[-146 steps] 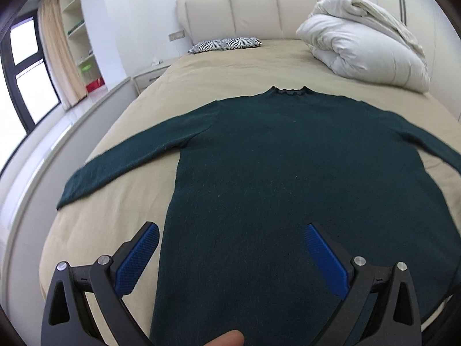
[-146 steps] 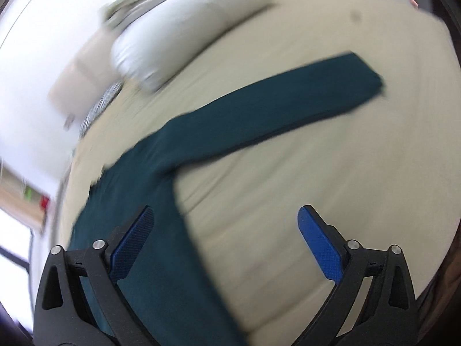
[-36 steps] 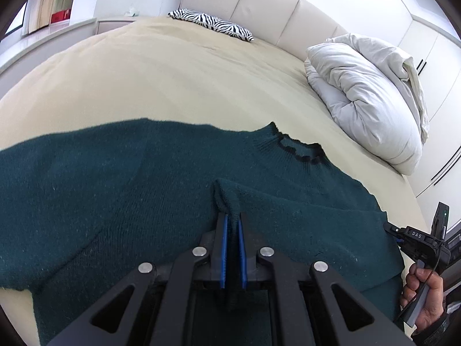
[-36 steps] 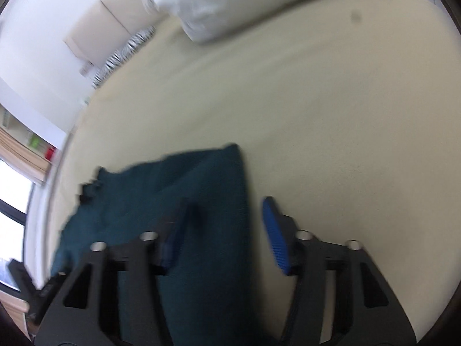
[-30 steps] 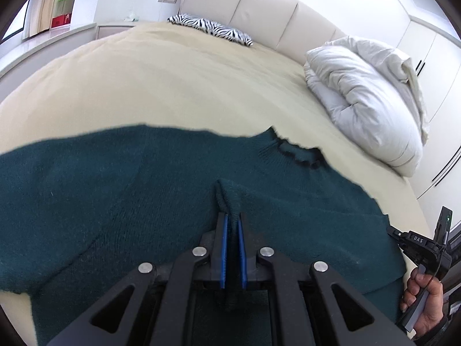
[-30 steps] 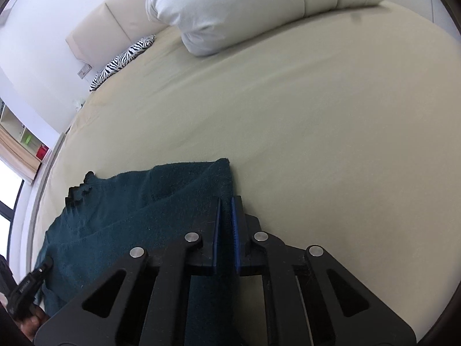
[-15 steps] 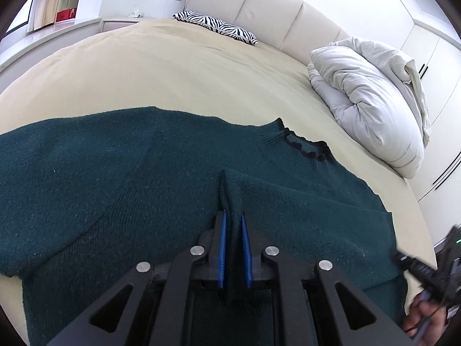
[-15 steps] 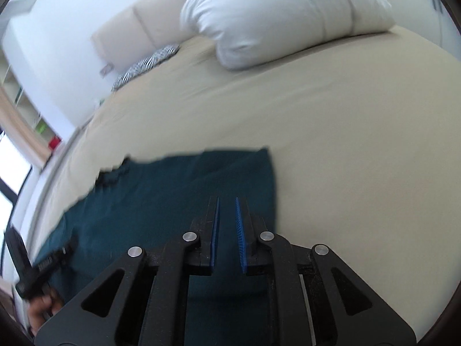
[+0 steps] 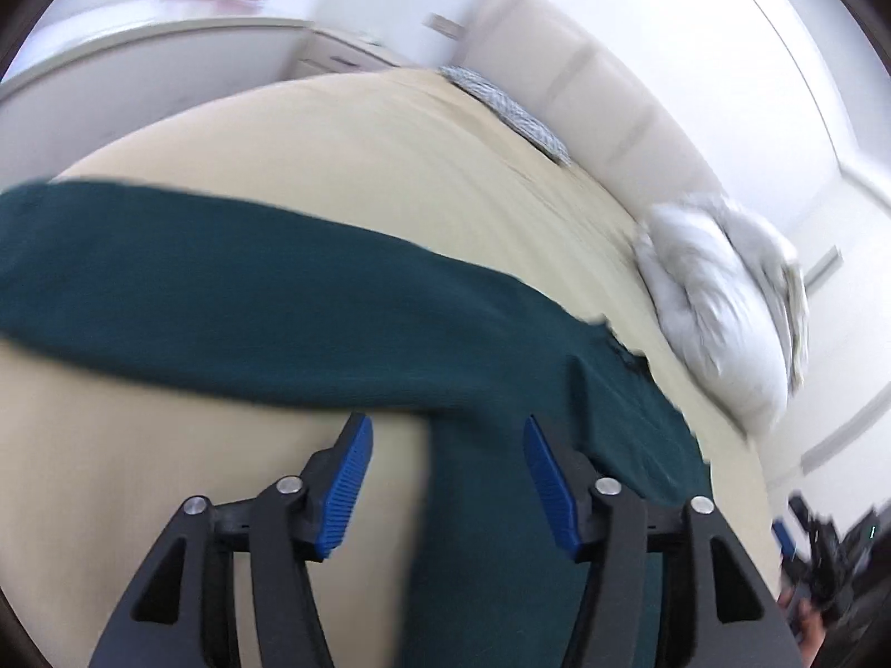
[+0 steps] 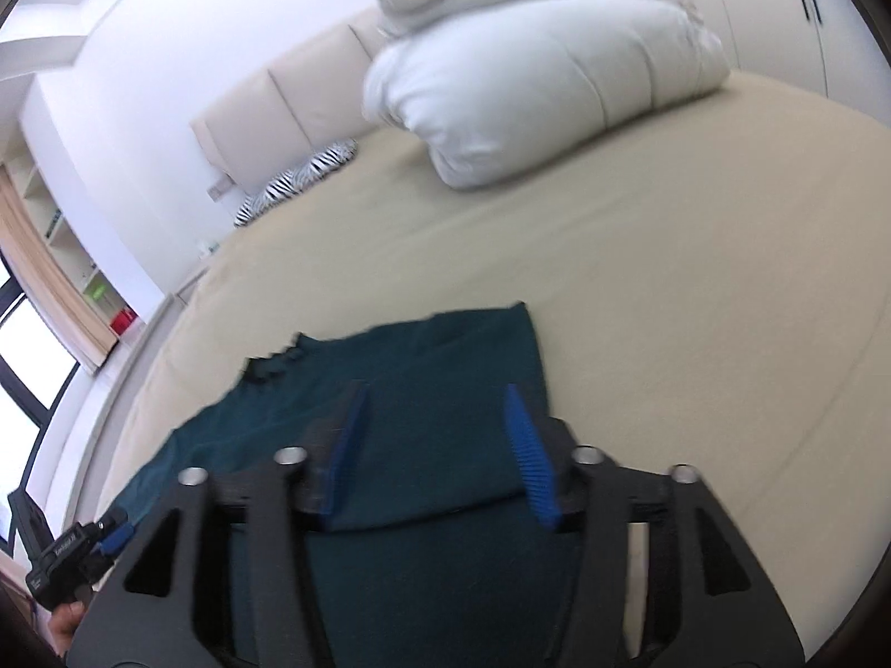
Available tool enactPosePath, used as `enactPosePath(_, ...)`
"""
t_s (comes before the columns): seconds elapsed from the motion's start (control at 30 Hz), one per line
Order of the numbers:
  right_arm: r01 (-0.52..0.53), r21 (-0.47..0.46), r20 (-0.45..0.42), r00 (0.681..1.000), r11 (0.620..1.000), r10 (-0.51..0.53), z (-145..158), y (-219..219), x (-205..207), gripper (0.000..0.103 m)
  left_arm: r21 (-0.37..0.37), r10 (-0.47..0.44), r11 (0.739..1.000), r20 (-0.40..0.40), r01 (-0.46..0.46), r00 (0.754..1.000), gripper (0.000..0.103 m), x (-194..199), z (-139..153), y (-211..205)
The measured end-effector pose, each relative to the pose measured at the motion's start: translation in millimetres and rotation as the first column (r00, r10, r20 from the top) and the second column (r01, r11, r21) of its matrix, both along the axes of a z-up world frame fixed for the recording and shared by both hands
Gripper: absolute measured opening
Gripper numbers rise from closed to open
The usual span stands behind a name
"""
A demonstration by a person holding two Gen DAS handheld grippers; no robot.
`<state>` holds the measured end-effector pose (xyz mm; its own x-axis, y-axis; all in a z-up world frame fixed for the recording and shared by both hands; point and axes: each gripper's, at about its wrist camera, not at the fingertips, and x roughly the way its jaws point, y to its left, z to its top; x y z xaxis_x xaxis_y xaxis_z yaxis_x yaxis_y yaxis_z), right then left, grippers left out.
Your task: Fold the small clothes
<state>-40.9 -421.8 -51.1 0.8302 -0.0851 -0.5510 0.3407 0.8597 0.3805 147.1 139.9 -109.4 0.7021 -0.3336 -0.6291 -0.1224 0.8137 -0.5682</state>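
The dark green sweater lies flat on the bed, right sleeve folded across; both the left gripper and right gripper hover jaws spread, empty, likely positioning for the left sleeve.

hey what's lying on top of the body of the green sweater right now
The green sweater has its right sleeve folded across the chest. The fold covers the fabric beneath it. The left sleeve lies stretched on the bed. Neither open claw touches it.

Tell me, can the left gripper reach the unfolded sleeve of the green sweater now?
Probably yes: the left gripper is open, and the sleeve lies flat on the bed just ahead, nothing between.
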Motion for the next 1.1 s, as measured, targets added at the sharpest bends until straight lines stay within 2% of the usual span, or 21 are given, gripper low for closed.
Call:
enactPosePath(0.07, -0.058, -0.025, 0.03, 0.998, 0.998, 0.059, 11, 27, -11, 0.077, -0.06, 0.12, 0.991, -0.031, -0.122, 0.992, 0.065, -22, -9, 51)
enactPosePath(0.1, -0.102, -0.021, 0.032, 0.994, 0.995, 0.103, 14, 41, -14, 0.077, -0.083, 0.166, 0.982, -0.052, -0.17, 0.985, 0.066, -30, -15, 70)
enactPosePath(0.17, -0.191, 0.024, 0.012, 0.981, 0.981, 0.191, 15, 67, -18, 0.077, -0.177, 0.267, 0.944, -0.092, -0.28, 0.959, 0.066, -48, -28, 114)
enactPosePath(0.23, -0.254, 0.081, 0.002, 0.967, 0.964, 0.255, 13, 90, -20, 0.077, -0.278, 0.341, 0.892, -0.102, -0.356, 0.934, 0.067, -62, -33, 146)
enactPosePath(0.27, -0.271, 0.106, 0.003, 0.962, 0.957, 0.272, 11, 101, -20, 0.077, -0.291, 0.369, 0.877, -0.099, -0.382, 0.924, 0.069, -65, -32, 156)
enactPosePath(0.33, -0.295, 0.153, 0.0, 0.954, 0.943, 0.298, 7, 119, -19, 0.077, -0.325, 0.432, 0.842, -0.074, -0.431, 0.899, 0.082, -70, -31, 177)
enactPosePath(0.37, -0.301, 0.164, -0.006, 0.952, 0.94, 0.306, 5, 127, -18, 0.077, -0.35, 0.454, 0.822, -0.077, -0.45, 0.888, 0.082, -70, -34, 185)
enactPosePath(0.47, -0.326, 0.17, -0.019, 0.942, 0.93, 0.334, 3, 153, -15, 0.077, -0.46, 0.504, 0.735, -0.12, -0.498, 0.855, 0.082, -67, -49, 208)
enactPosePath(0.6, -0.349, 0.157, -0.022, 0.934, 0.924, 0.357, 4, 172, -21, 0.077, -0.502, 0.551, 0.672, -0.151, -0.544, 0.821, 0.082, -53, -56, 231)
enactPosePath(0.67, -0.353, 0.159, -0.027, 0.932, 0.922, 0.361, 4, 176, -25, 0.077, -0.528, 0.573, 0.631, -0.178, -0.569, 0.8, 0.082, -46, -59, 239)
enactPosePath(0.7, -0.354, 0.163, -0.031, 0.931, 0.921, 0.364, 2, 177, -27, 0.076, -0.534, 0.581, 0.616, -0.188, -0.579, 0.792, 0.08, -44, -59, 242)
enactPosePath(0.73, -0.356, 0.166, -0.035, 0.93, 0.92, 0.366, 1, 178, -30, 0.076, -0.535, 0.588, 0.606, -0.198, -0.589, 0.784, 0.072, -41, -59, 245)
enactPosePath(0.77, -0.358, 0.17, -0.038, 0.929, 0.918, 0.369, -2, 179, -31, 0.076, -0.519, 0.588, 0.611, -0.207, -0.598, 0.782, 0.064, -38, -58, 247)
enactPosePath(0.8, -0.357, 0.175, -0.041, 0.929, 0.918, 0.369, -4, 179, -32, 0.076, -0.502, 0.584, 0.624, -0.21, -0.599, 0.784, 0.042, -34, -56, 245)
enactPosePath(0.83, -0.357, 0.179, -0.04, 0.929, 0.917, 0.369, -6, 177, -34, 0.075, -0.459, 0.563, 0.663, -0.215, -0.591, 0.798, 0.019, -28, -52, 238)
enactPosePath(0.87, -0.357, 0.182, -0.038, 0.928, 0.916, 0.37, -10, 174, -34, 0.073, -0.421, 0.547, 0.697, -0.211, -0.581, 0.81, 0.012, -23, -46, 231)
enactPosePath(0.9, -0.357, 0.183, -0.04, 0.928, 0.916, 0.369, -13, 172, -35, 0.072, -0.384, 0.538, 0.728, -0.194, -0.568, 0.82, 0.008, -17, -38, 216)
enactPosePath(0.97, -0.35, 0.19, -0.041, 0.931, 0.917, 0.363, -18, 165, -43, 0.07, -0.267, 0.497, 0.817, -0.122, -0.511, 0.859, 0.008, -6, -10, 185)
enactPosePath(1.03, -0.332, 0.205, -0.039, 0.937, 0.921, 0.347, -24, 154, -47, 0.069, -0.139, 0.377, 0.915, -0.049, -0.38, 0.925, 0.008, 12, 23, 136)
enactPosePath(1.07, -0.32, 0.216, -0.041, 0.941, 0.923, 0.336, -29, 147, -49, 0.068, -0.067, 0.316, 0.946, -0.017, -0.316, 0.949, 0.008, 21, 37, 109)
enactPosePath(1.1, -0.304, 0.231, -0.044, 0.946, 0.924, 0.322, -33, 140, -51, 0.067, 0.001, 0.263, 0.965, 0.009, -0.263, 0.965, 0.008, 27, 48, 84)
